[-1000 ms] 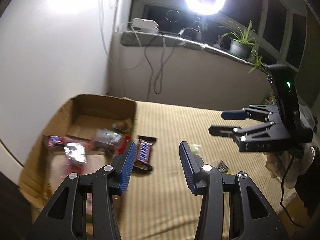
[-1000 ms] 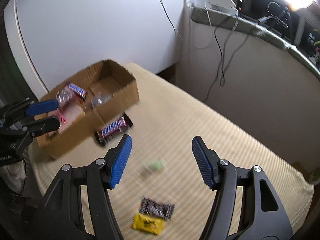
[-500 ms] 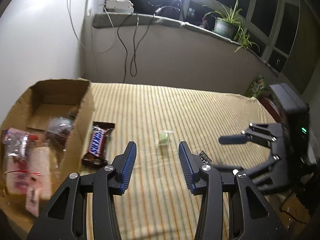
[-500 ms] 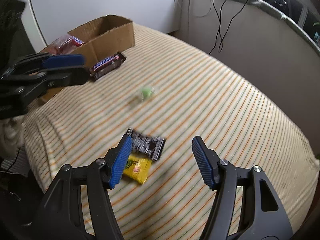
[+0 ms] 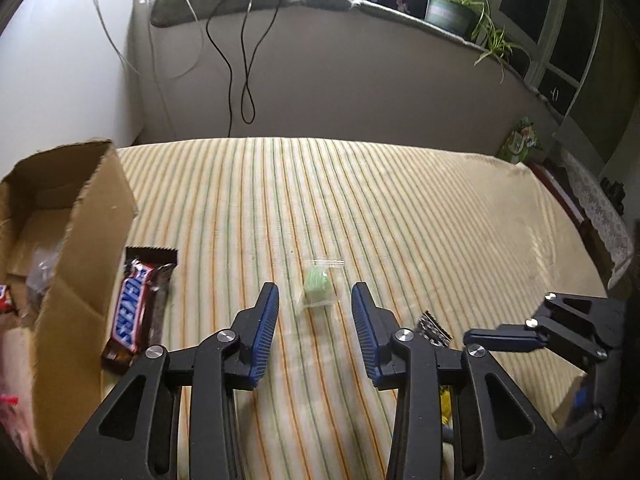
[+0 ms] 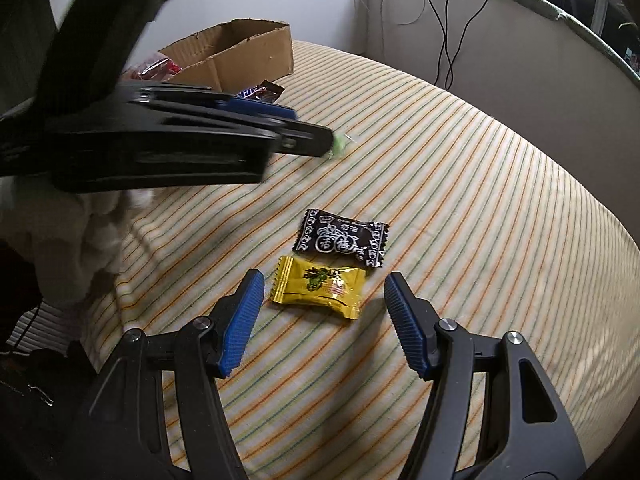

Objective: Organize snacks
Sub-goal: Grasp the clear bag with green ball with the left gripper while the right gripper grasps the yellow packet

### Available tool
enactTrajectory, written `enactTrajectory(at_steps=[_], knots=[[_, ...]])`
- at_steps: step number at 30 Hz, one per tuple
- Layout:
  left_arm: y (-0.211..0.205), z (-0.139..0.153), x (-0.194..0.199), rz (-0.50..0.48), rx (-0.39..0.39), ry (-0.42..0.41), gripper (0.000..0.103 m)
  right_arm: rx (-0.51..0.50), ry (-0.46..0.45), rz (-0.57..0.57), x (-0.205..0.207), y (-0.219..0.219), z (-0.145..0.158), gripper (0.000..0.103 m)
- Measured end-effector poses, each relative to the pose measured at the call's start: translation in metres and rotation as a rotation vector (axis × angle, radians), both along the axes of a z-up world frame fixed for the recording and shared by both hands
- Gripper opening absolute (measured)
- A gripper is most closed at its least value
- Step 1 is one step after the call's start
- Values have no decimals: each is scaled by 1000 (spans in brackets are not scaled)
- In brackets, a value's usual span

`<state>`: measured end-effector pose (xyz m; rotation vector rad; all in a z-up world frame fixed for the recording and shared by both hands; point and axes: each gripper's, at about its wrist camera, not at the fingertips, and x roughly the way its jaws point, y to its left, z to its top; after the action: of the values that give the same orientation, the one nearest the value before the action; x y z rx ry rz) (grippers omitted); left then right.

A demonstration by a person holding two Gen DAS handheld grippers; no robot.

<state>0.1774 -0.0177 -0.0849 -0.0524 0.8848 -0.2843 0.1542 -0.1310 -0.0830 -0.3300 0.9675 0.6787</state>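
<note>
A small green candy in a clear wrapper lies on the striped bedcover. My left gripper hangs just short of the candy with its jaws closing, and the pads do not touch it. From the right wrist view the left gripper reaches in from the left, half hiding the green candy. A yellow candy lies between the tips of my open right gripper, untouched. A black candy lies just beyond it. A Snickers bar rests against the cardboard box.
The box holds several wrapped snacks and stands at the cover's left edge by a white wall. Behind runs a sill with cables and a potted plant. A green packet sits far right. White cloth bunches at the near edge.
Both grippers came down toward the cover. The left one swung from the box to the green candy and its jaws narrowed. The right one closed in on the yellow candy.
</note>
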Motion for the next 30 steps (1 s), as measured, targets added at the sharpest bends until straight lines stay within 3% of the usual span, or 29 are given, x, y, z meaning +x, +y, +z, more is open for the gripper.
enactTrajectory(at_steps=[7, 16, 30], knots=[[-5, -9, 10, -18, 22, 19, 23, -26, -18, 9, 0, 13, -4, 55], [-3, -9, 10, -20, 20, 12, 20, -12, 6, 22, 0, 15, -3, 36], [12, 4, -6, 5, 0, -31, 20, 11, 3, -4, -2, 6, 5, 30]])
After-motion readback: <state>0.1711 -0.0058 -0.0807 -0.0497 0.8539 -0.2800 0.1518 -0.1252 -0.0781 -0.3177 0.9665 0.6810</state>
